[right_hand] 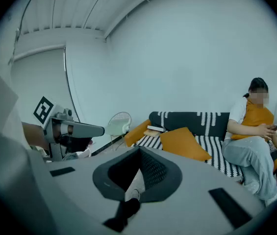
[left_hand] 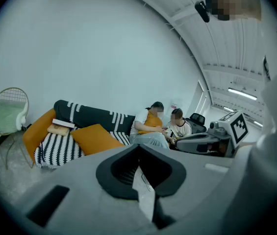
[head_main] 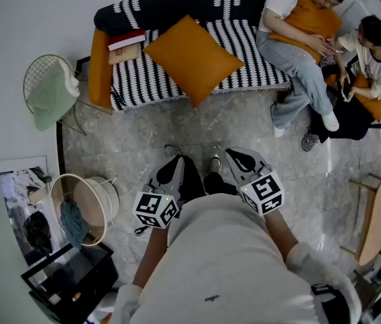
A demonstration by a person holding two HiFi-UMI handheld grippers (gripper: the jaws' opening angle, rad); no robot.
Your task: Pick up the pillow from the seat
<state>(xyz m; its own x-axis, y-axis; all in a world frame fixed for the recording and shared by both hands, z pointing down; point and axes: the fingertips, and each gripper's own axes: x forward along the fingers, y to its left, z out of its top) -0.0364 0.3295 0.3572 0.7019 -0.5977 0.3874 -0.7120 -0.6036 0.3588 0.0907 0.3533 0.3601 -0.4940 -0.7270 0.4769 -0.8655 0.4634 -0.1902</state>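
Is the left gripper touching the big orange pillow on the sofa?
Apart. In the head view, bare floor lies between the left gripper and the orange pillow, which rests on the striped sofa.

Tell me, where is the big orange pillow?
In the head view the orange pillow lies on the striped sofa, between the books at left and a seated person at right.
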